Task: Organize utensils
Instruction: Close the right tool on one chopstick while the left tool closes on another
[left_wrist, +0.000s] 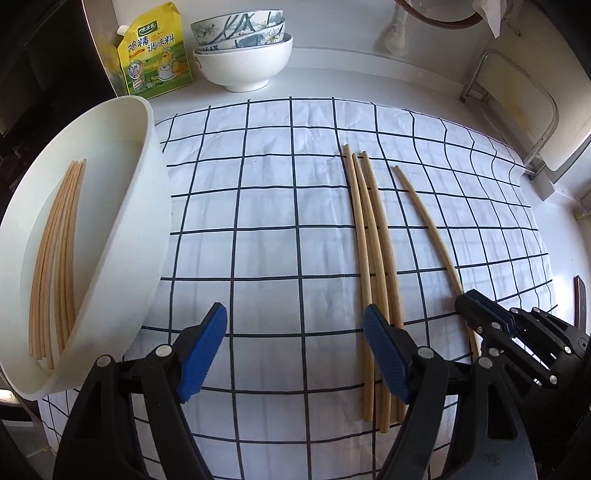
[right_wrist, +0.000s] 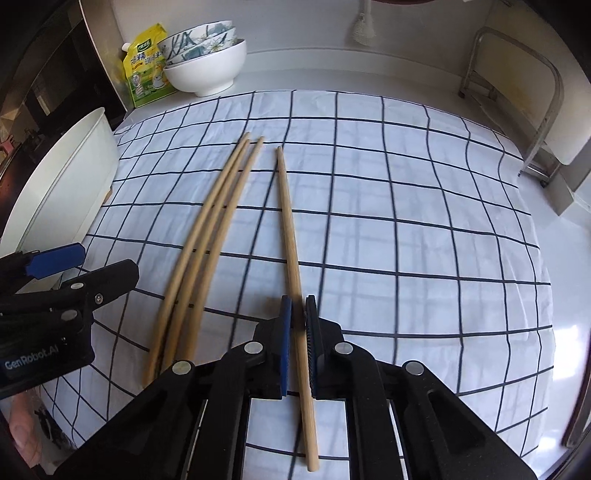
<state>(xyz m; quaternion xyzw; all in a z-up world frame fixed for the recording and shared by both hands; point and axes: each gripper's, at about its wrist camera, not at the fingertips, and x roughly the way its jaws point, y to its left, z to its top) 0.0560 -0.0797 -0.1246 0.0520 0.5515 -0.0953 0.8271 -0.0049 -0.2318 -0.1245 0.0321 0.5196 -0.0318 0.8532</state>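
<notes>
A: Where's the lone chopstick (right_wrist: 291, 243)?
B: Mid-cloth (right_wrist: 424, 229), pale, round, tapering; right claw (right_wrist: 298, 343) pinches its thick end.
A: Others?
B: Three sticks (right_wrist: 207, 236) beside it; more in the tray (left_wrist: 147, 206) at the cloth's left edge. Left claw (left_wrist: 295, 354) spread, empty.

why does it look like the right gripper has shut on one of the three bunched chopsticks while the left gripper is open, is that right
Not quite. The right gripper has shut on the lone chopstick, which lies apart from the three bunched chopsticks; the right wrist view shows this. The left gripper is open, as you say.
</notes>
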